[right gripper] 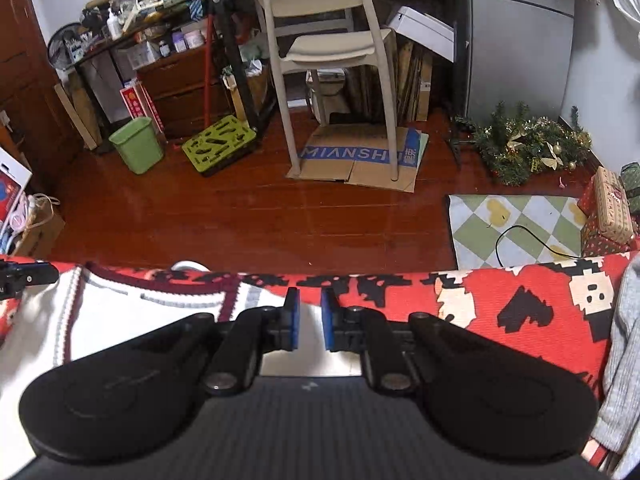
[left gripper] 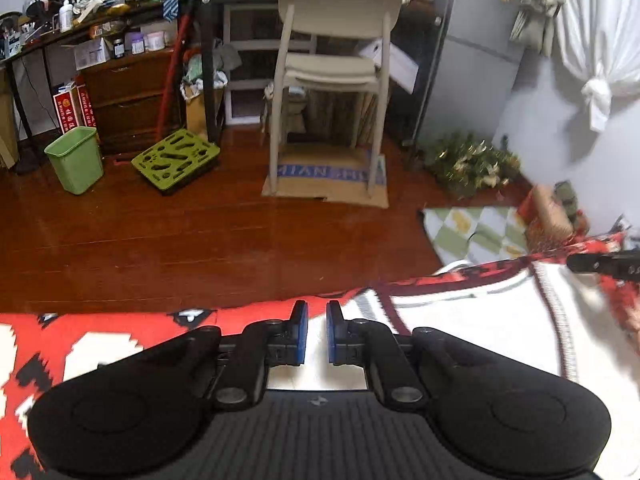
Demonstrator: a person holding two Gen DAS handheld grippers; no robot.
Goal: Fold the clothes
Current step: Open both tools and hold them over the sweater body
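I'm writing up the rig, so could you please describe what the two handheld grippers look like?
The left gripper and right gripper look alike: matte black, two rounded lobes flanking a ribbed dark grey centre panel with a small pale mark, jointed black linkages with round metal pivots, and jaws lined with ridged blue pads. No cables, hands or sleeves show.

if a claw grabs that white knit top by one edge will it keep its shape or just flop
Most likely flop: the white knit top lies limp and flat on the red patterned blanket, with no stiff part showing. Pinched at one edge, the rest would probably hang and drag. Its ribbed trim may give the pads some grip.
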